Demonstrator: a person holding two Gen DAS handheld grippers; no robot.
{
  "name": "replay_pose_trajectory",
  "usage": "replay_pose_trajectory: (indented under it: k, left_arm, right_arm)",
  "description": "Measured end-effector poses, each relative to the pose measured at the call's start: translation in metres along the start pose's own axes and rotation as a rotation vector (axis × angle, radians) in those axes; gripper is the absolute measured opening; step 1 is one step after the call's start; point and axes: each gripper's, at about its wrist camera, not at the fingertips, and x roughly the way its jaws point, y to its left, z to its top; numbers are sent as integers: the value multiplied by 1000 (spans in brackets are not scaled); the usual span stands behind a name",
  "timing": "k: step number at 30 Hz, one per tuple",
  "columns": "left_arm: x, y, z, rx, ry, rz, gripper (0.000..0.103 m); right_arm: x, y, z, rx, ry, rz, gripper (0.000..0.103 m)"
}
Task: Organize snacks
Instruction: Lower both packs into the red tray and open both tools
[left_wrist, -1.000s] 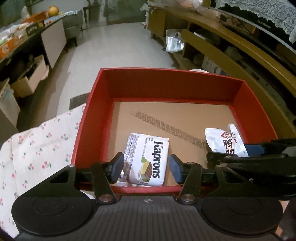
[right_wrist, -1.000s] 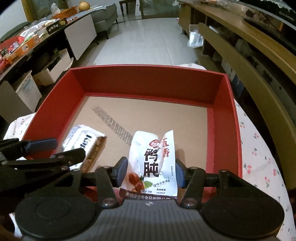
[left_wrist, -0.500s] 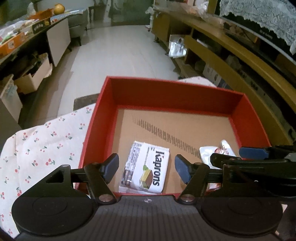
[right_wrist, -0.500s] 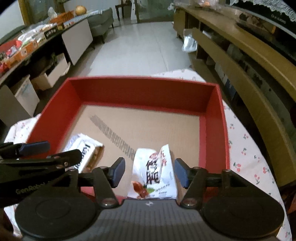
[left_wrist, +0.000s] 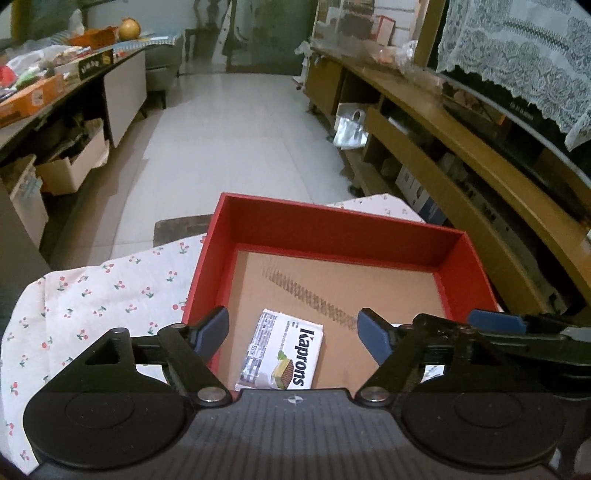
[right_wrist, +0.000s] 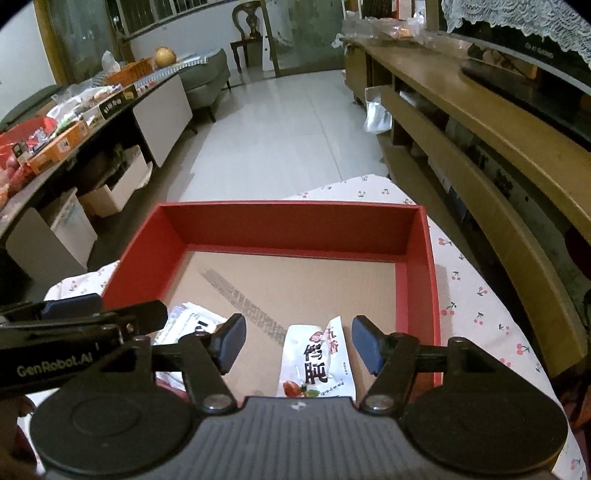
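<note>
Snacks are sitting in the red box (left_wrist: 369, 225): the Kaprons wafer pack (left_wrist: 284, 356) and the white pouch (right_wrist: 319, 363) are lying on its cardboard floor. We are holding the left gripper (left_wrist: 291, 334) and right gripper (right_wrist: 295, 339) above them, fingers spread wide, gripping nothing. We are seeing no snacks outside on the cherry-print cloth (left_wrist: 92, 295).

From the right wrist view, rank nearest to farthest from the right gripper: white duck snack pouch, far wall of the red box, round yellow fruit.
1. White duck snack pouch, under the right gripper.
2. Red box far wall, straight ahead.
3. Round yellow fruit, far upper left.
</note>
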Motion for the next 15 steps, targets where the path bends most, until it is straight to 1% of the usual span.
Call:
replay_pose_trajectory:
  k: [6, 15]
  left_arm:
    - [-12, 3, -1, -21, -16, -18, 82]
    - [-28, 4, -9, -26, -25, -43, 83]
  right_arm:
    - [-11, 3, -4, 1, -13, 10, 75]
    - [-27, 4, -14, 7, -22, 22, 75]
